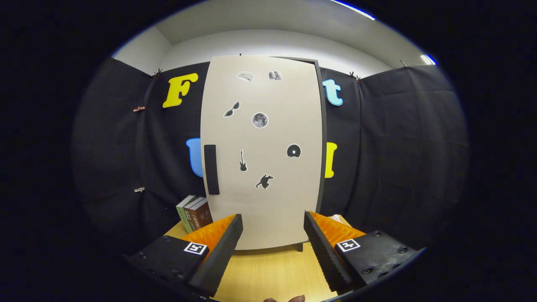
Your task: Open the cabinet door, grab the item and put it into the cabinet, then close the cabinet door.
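Observation:
A tall beige cabinet stands on the wooden table straight ahead, beyond my fingers. Its door is shut and carries several small black stickers. A dark vertical handle sits on the door's left side. Several books stand upright on the table to the left of the cabinet, just beyond my left finger. My gripper is open, with nothing between its fingers, and its tips frame the cabinet's lower part without touching it.
Black cloth walls close in the booth behind and on both sides. A small pale object peeks out at the cabinet's right foot, behind my right finger. Fingertips of a person's hand show at the table's near edge.

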A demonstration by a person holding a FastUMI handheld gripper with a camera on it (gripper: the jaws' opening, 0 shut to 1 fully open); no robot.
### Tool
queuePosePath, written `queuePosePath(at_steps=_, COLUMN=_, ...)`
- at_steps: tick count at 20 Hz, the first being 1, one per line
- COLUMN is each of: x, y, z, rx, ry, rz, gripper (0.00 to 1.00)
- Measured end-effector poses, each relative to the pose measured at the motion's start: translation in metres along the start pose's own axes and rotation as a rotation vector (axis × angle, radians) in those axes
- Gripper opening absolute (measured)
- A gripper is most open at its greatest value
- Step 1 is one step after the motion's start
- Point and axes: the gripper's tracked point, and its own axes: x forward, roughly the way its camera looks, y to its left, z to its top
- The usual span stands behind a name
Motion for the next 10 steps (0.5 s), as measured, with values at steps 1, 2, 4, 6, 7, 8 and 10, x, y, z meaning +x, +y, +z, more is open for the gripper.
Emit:
queuePosePath(at_steps=1, x=-0.0004, y=0.0, z=-0.0001, rx=0.001, ry=0.0, rz=-0.001, gripper=0.96)
queuePosePath(at_steps=2, x=-0.0011, y=0.0002, z=-0.0003, rx=0.003, ry=0.0, rz=0.0, gripper=0.96)
queuePosePath(at_steps=4, x=-0.0017, y=-0.0001, z=-0.0019, rx=0.004, ry=0.002, rz=-0.001, gripper=0.96)
queuePosePath(at_steps=6, x=-0.0018, y=-0.0007, z=-0.0024, rx=0.004, ry=0.003, rz=-0.001, gripper=0.96)
queuePosePath(at_steps=7, x=-0.002, y=-0.0017, z=-0.0026, rx=0.005, ry=0.004, rz=-0.001, gripper=0.96)
queuePosePath(at_steps=8, x=-0.0024, y=-0.0014, z=-0.0023, rx=0.006, ry=0.004, rz=0.0, gripper=0.96)
queuePosePath(at_steps=10, x=-0.0026, y=-0.0026, z=-0.001, rx=0.005, ry=0.0, rz=-0.002, gripper=0.96)
